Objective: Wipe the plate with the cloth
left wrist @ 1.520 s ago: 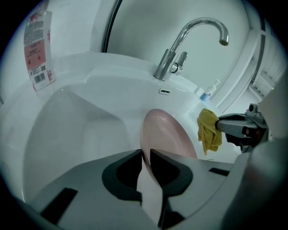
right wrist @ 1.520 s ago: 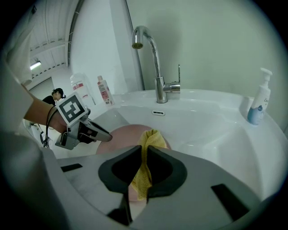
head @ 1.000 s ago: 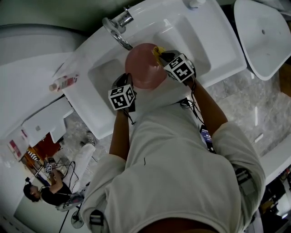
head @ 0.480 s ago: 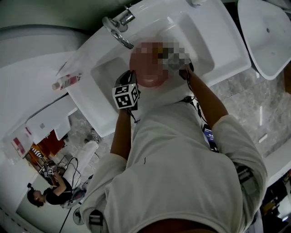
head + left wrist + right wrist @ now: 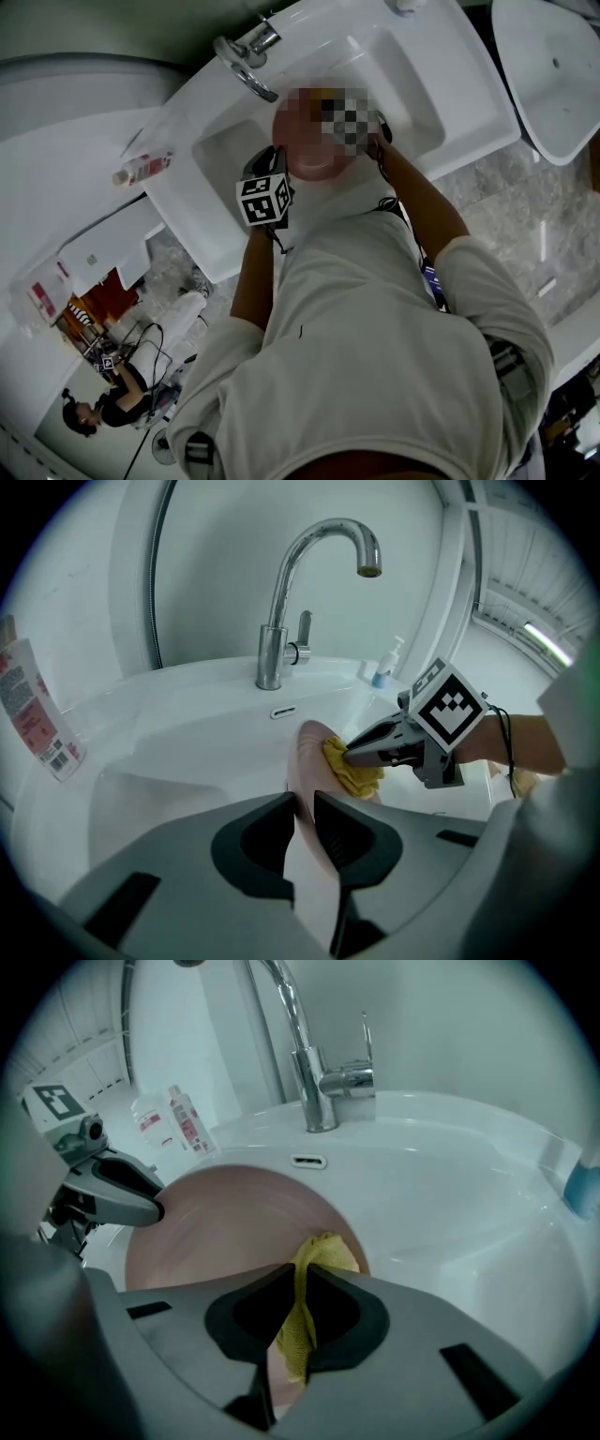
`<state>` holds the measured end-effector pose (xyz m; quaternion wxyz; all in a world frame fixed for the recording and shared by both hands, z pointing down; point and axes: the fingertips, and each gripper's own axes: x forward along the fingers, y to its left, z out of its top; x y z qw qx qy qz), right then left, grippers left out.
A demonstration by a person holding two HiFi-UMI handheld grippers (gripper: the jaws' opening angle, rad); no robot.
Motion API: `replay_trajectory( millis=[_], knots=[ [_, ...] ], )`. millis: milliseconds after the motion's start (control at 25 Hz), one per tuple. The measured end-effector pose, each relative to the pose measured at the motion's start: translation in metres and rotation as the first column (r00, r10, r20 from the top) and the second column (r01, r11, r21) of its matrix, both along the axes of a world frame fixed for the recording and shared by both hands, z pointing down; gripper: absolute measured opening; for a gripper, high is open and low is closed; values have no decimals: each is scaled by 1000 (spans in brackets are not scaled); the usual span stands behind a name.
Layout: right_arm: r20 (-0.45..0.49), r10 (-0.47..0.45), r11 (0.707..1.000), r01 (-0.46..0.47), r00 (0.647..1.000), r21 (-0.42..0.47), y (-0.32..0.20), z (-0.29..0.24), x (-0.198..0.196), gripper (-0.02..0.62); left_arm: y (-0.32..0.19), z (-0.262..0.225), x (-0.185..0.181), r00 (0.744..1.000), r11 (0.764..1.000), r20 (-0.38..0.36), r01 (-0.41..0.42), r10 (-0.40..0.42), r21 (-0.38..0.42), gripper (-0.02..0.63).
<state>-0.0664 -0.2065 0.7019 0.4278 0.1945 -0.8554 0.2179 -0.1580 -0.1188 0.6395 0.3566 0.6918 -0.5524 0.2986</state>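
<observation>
A pink plate (image 5: 306,165) is held on edge over the white sink (image 5: 417,66). My left gripper (image 5: 303,803) is shut on the plate's (image 5: 307,754) rim. A yellow cloth (image 5: 319,1262) is pinched in my shut right gripper (image 5: 302,1274) and pressed against the plate's (image 5: 225,1227) face near its right edge. In the left gripper view the cloth (image 5: 358,772) bunches under the right gripper's tip (image 5: 351,754). A mosaic patch hides the right gripper and most of the cloth in the head view.
A chrome faucet (image 5: 281,621) rises behind the plate at the sink's back. A pink-labelled bottle (image 5: 141,170) lies on the ledge to the left, and a small soap dispenser (image 5: 384,664) stands at the right. A second white basin (image 5: 553,75) sits further right.
The right gripper with the cloth has slid a little up and left across the plate's face. The left gripper has shifted slightly right and keeps its hold on the rim.
</observation>
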Motion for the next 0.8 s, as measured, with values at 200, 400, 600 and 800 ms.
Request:
replay_trajectory(
  millis=[200,400,600,800],
  knots=[
    [48,-42,999,41,998,28,-1,-19,-24,40,1,-1,1,1000,1000,-1,6,-6,-3,78],
    [84,-111,993,106,990,55,8,-33,-44,40,3,0,0,1000,1000,-5,12,-12,-4,78],
    [128,-178,983,169,976,78,26,-45,-61,39,6,0,-4,999,999,-16,33,-33,-6,77],
    [165,-266,962,252,950,100,50,-55,-76,40,6,0,-7,999,999,-19,40,-40,-12,77]
  ],
)
